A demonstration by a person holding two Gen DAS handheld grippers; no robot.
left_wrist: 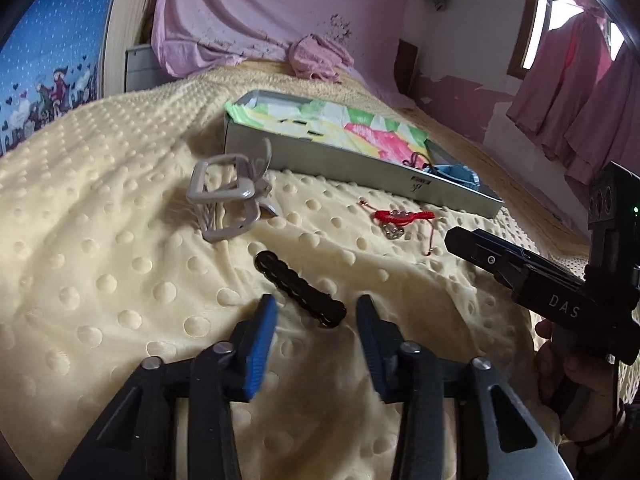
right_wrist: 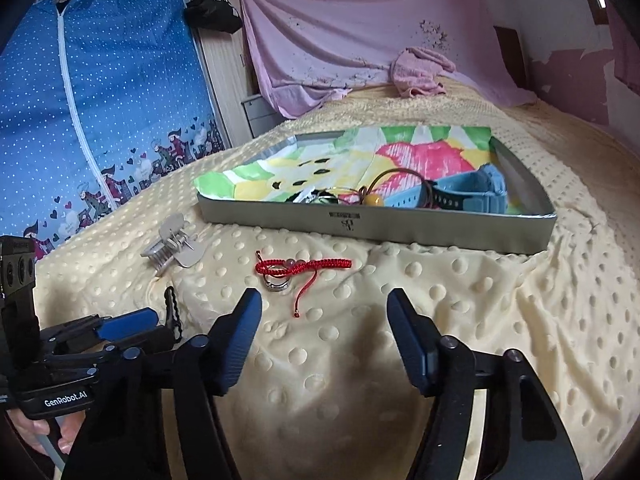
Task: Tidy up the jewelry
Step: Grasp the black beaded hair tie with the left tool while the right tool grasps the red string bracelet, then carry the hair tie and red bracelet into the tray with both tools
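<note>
Centre frame: grey tray (right_wrist: 376,227) holding patterned paper (right_wrist: 360,160), blue watch (right_wrist: 460,196), amber bead (right_wrist: 376,200). Left gripper (left_wrist: 316,312) narrowed, right gripper (right_wrist: 324,304) half-spread; both empty.

Tray (right_wrist: 376,226) on bed (right_wrist: 480,320) | bracelet (right_wrist: 304,266) before tray | hair claw (right_wrist: 172,248) left of bracelet | watch (right_wrist: 452,196) in tray

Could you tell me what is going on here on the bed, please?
A person is tidying jewelry with two handheld grippers. The left gripper is open just before a black hair clip; the right gripper is open near a red bracelet. A grey claw clip also lies on the blanket. A watch already sits in the tray.
</note>
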